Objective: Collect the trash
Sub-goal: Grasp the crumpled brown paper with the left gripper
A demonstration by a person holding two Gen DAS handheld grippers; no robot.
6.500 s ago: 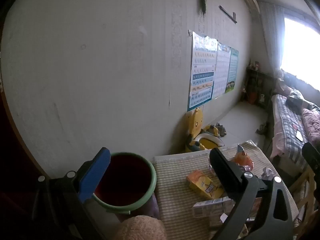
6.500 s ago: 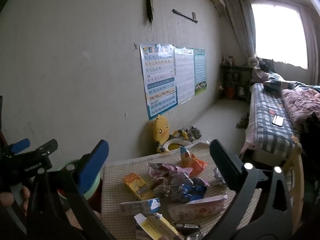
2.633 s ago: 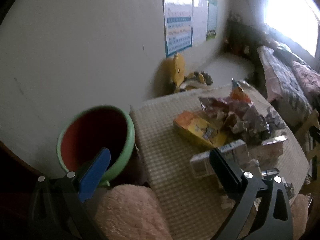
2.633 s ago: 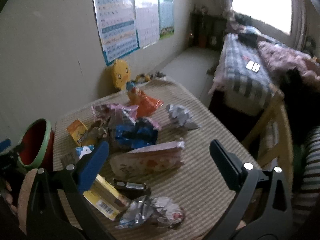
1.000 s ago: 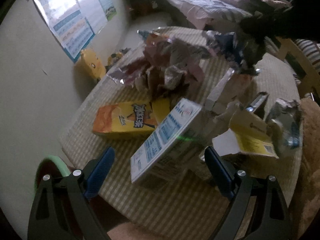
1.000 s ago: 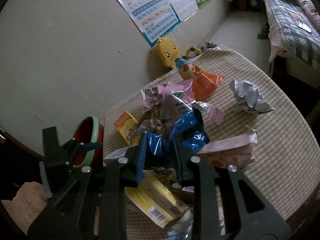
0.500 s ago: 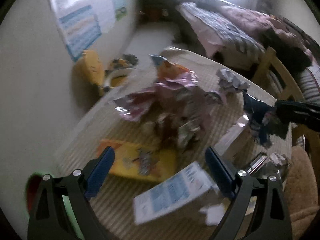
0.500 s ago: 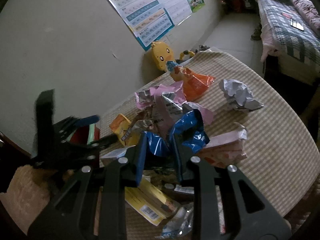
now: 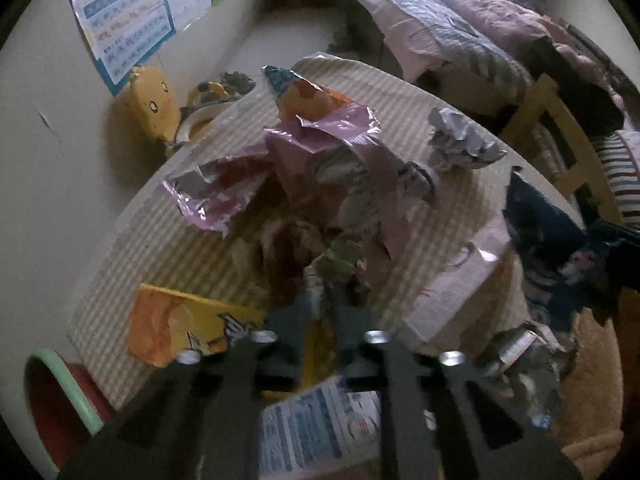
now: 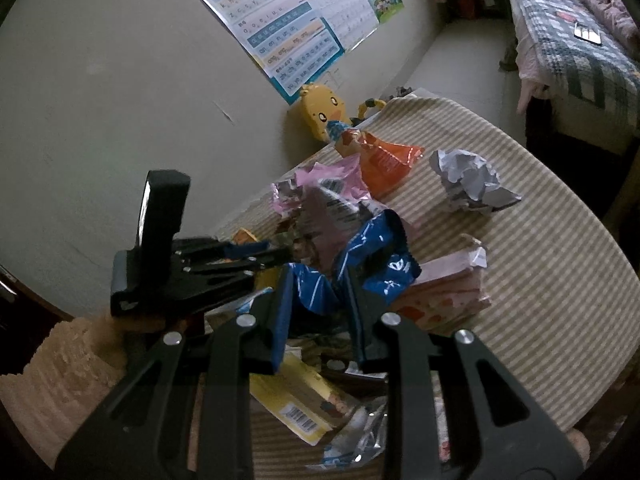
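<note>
Pinching a crumpled greenish scrap (image 9: 341, 258) at the near edge of the trash heap, the left gripper (image 9: 320, 300) has its jaws drawn narrow, almost together. The right gripper (image 10: 318, 300) clamps a blue wrapper (image 10: 372, 256), which bulges up between and beyond its jaws.

Just ahead of the left jaws lies a torn pink foil bag (image 9: 320, 152), piled over other wrappers and blocking the way to the orange snack bag (image 9: 308, 96) behind it. To their left an orange carton (image 9: 172, 328) lies flat on the striped surface (image 9: 160, 232); under them sits a white-and-blue carton (image 9: 316, 424). A green-rimmed red bin (image 9: 60, 392) stands off the surface's near left corner. Right of the right jaws rests a pale pink box (image 10: 444, 292), and farther out a ball of crumpled paper (image 10: 468, 184) lies apart from the heap. A yellow barcode packet (image 10: 296, 404) lies beneath them.
</note>
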